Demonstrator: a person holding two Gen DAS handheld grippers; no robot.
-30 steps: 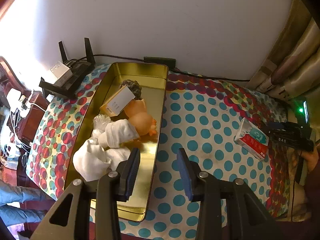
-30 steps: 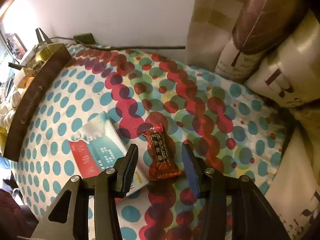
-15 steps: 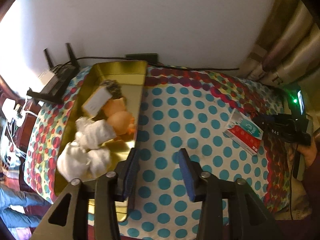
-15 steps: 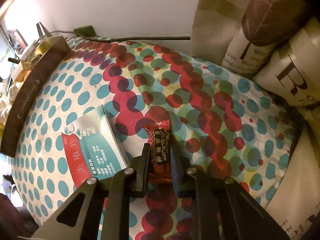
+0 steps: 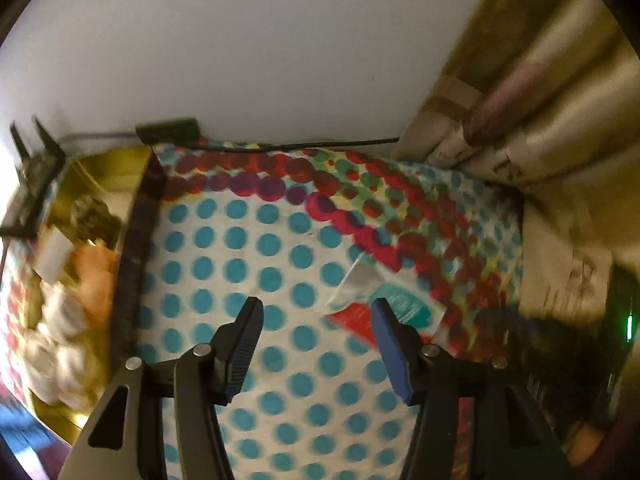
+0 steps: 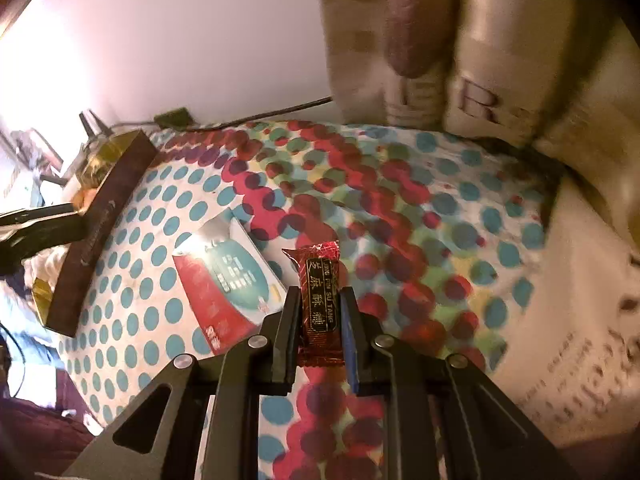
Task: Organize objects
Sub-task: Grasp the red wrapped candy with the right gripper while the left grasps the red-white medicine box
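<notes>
Red foil, glossy and crimped at the ends, wraps the one candy we find clamped between the fingers of the right gripper. Its black label panel carries gold Latin letters reading "JING PIN SU TANG" along one edge, with Chinese characters beside them. The candy stands clear of the cloth, out in front of the finger pads.

We note one flat rectangular packet lying on the dotted tablecloth, just to the left of the held candy; its face is silver, teal and red, with small white characters too blurred for us to read. The same packet shows in the left wrist view, partly behind the right-hand finger of the left gripper, whose jaws stand wide apart with nothing between them, above the cloth.

One long gold metal tin with a dark outer wall sits at the cloth's left side. Inside we count one orange doll, white fabric bundles and a small card, all smeared by motion. The cloth is printed with teal dots, turning to overlapping red, green and purple ones toward the wall. Printed cushions lean at the far right; a large "R" is legible on one.
</notes>
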